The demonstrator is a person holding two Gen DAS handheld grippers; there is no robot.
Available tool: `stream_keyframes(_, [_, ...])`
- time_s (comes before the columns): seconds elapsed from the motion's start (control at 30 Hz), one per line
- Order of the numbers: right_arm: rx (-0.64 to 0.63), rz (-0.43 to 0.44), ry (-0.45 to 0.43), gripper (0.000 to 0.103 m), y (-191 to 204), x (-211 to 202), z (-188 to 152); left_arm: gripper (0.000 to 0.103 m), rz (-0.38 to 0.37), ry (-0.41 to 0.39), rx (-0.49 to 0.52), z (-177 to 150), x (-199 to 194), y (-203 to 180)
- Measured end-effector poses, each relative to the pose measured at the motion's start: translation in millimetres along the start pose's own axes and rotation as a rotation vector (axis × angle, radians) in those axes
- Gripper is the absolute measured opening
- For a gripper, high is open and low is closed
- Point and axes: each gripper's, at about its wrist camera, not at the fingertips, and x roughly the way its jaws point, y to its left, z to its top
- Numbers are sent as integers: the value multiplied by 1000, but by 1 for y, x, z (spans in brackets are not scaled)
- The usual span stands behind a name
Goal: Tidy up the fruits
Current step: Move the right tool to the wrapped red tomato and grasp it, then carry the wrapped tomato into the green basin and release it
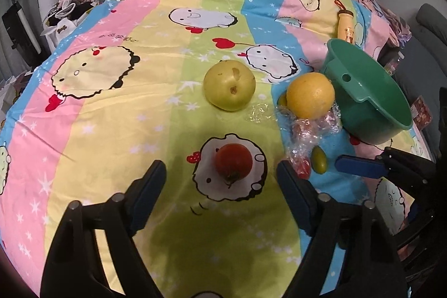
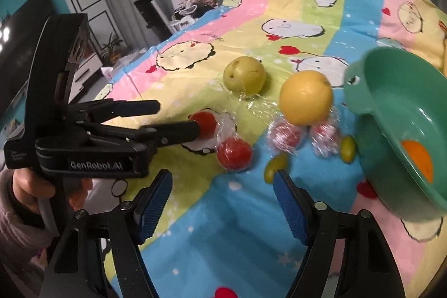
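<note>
The left gripper [image 1: 220, 175] hangs spread around a red tomato [image 1: 233, 161], not pinching it, seemingly lined up to grab. The right gripper [image 2: 222, 186] is open too, empty, over the wrapped tomato [image 2: 234, 156], near the green basin [image 2: 405, 136] holding one orange fruit [image 2: 418, 160].

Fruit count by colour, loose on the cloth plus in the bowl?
Red: 4, bare tomato, wrapped tomato, two wrapped red fruits
Yellow-green pear: 1
Yellow-orange citrus: 1
Small green fruits: 2
Orange in the green bowl: 1
Total: 9
</note>
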Motion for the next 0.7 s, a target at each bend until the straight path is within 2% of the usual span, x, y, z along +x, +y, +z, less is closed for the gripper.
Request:
stream_keyframes(0.23, [-24,0,24,64,3,18,8,67,-19,22,-7,2,15,1])
stream_keyframes(0.33, [-23,1,46,53,1,26,12,61,-28,35,-7,2,19,0])
stream_keyframes(0.5, [-19,-8,56,49,-1,36,17,52,-46,40,-26,3,23,3])
stream_keyframes(0.6, [-14,-12,67,36,-3,40,19,44,-44,42,-14,3,24,2])
stream_keyframes(0.7, [-13,-12,65,35,-4,42,19,40,-41,41,-5,2,25,1])
